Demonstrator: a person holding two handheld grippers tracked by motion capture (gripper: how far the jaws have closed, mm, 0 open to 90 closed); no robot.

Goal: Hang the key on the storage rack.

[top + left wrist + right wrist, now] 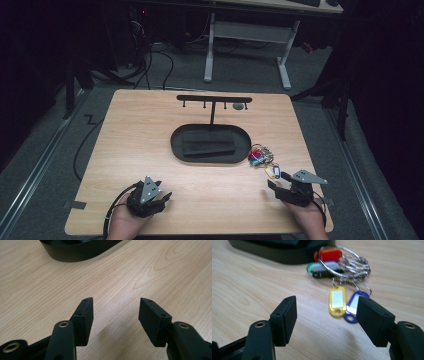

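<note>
- The bunch of key tags (261,159) lies at the lower right of the oval black tray (210,155) in the high view, just beside its rim, with a yellow tag and a blue tag trailing toward the bottom of the frame.
- The right gripper (279,182) sits right below those trailing tags, near them but not touching — it is clearly the nearer hand.
- In the right gripper view the jaws stand spread with nothing between them; the yellow tag (337,301) and the blue tag (352,307) lie straight ahead, right of centre, the blue one partly behind the right-hand jaw.
- Both tags point their long axes roughly along the gripper's line of sight (toward the ring cluster (352,263) higher in the frame), so a short push forward looks like the likely approach.
- The left gripper (162,198) rests at the lower left of the table (125,140), well apart from the keys, jaws spread and empty — bare wood between them.
</note>
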